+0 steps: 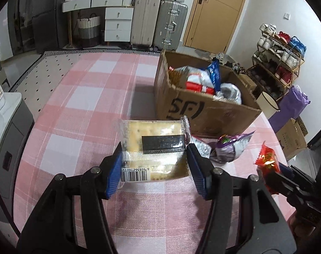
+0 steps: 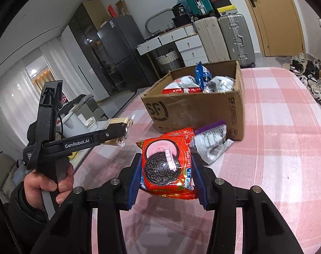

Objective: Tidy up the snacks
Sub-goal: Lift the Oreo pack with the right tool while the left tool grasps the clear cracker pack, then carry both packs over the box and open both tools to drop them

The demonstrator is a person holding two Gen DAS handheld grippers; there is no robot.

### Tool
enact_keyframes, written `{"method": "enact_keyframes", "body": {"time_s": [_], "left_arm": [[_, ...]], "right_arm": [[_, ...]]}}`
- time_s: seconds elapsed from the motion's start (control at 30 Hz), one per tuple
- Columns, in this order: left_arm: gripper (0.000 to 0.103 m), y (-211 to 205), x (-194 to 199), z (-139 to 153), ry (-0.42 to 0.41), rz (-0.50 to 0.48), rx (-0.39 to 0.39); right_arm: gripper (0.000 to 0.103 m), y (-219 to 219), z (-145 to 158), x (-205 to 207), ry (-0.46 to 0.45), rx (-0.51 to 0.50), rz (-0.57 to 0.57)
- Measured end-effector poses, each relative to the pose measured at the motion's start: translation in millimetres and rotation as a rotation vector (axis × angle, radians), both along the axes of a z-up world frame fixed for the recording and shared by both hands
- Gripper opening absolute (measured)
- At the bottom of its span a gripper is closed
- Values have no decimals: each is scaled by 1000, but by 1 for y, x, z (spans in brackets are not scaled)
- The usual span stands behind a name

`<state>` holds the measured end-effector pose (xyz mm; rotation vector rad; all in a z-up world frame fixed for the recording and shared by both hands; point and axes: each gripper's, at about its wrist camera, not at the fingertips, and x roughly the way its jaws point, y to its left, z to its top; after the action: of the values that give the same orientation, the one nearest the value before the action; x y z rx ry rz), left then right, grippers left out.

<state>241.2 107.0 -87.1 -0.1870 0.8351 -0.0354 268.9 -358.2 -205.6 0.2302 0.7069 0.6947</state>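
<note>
My left gripper (image 1: 154, 165) is shut on a clear cracker packet (image 1: 154, 146) and holds it above the pink checked tablecloth (image 1: 86, 114), in front of the cardboard box (image 1: 205, 114). My right gripper (image 2: 166, 177) is shut on a red Oreo packet (image 2: 169, 167), also held above the cloth. The red packet shows at the right edge of the left wrist view (image 1: 267, 163). The left gripper with the crackers shows in the right wrist view (image 2: 118, 131). The box (image 2: 194, 110) holds several snack bags. A purple and silver snack bag (image 1: 230, 148) lies on the cloth next to the box, and shows in the right wrist view too (image 2: 211, 141).
Suitcases (image 1: 158, 23) and white drawers (image 1: 118, 23) stand behind the table. A shoe rack (image 1: 279, 63) and a small carton (image 1: 291, 139) are to the right. A grey cabinet (image 1: 8, 139) sits to the left of the table. A dark fridge (image 2: 118, 50) stands at the back.
</note>
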Motion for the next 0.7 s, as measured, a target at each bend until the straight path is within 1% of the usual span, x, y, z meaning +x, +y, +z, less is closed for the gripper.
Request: {"method": "enact_keyframes", "body": {"time_s": [0.13,0.2,0.4,0.6,0.7], "left_arm": [[55,-2,-3,17,-30,-17,-2],[55,-4,-2,26,-47,-25,7],[55,-10,3,54,-96,-41,1],[55,-24,13,85,-144,-79,33],[55,-32,20,98,-159,-97,51]], "right_arm": [[45,0,14,3,-25,7,3],[45,0,23,5,-41,15,6],[45,0,53,15,-89,25,6],[45,3,81,32,-128,-33,-9],[45,2,95,42,-152,-36,-10]]}}
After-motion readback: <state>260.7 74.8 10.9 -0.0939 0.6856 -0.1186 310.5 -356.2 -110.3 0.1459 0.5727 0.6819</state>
